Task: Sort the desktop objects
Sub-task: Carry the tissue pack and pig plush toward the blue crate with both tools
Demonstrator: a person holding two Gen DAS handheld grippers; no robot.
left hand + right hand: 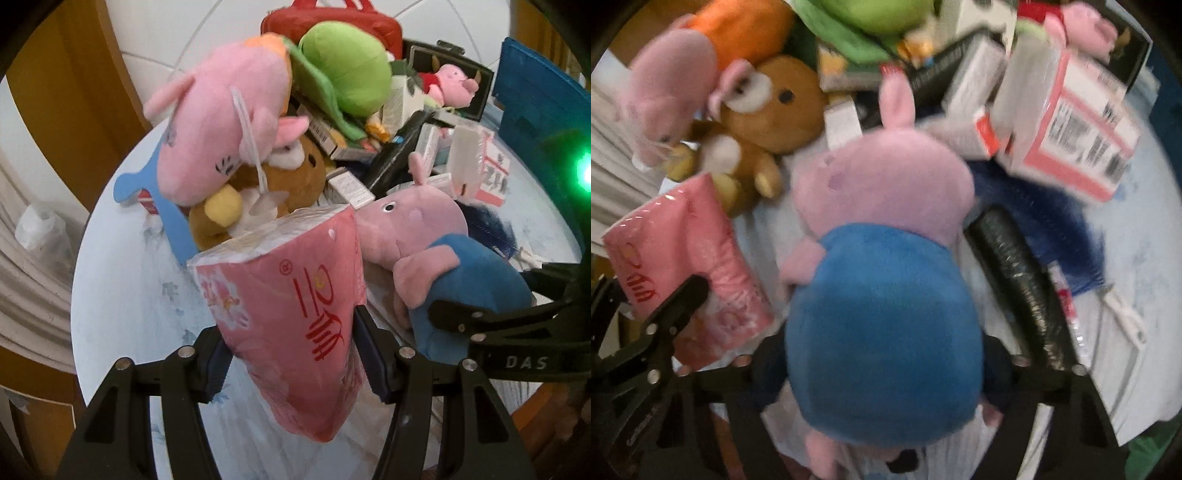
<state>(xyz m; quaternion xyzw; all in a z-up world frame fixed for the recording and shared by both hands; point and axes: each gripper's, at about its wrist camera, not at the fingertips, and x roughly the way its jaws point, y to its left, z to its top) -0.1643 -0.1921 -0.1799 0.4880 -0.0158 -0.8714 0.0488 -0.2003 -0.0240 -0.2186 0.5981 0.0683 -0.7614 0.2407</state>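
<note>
My left gripper is shut on a pink tissue pack with red writing and holds it above the round table. The pack also shows at the left of the right wrist view, with a left finger on it. My right gripper is shut on a pig plush in a blue shirt, gripped at its body. That plush shows in the left wrist view with the right gripper on it.
A pile fills the table's far side: a pink pig plush in orange, a brown bear, a green plush, several small boxes, a red bag, a blue crate, a black roll.
</note>
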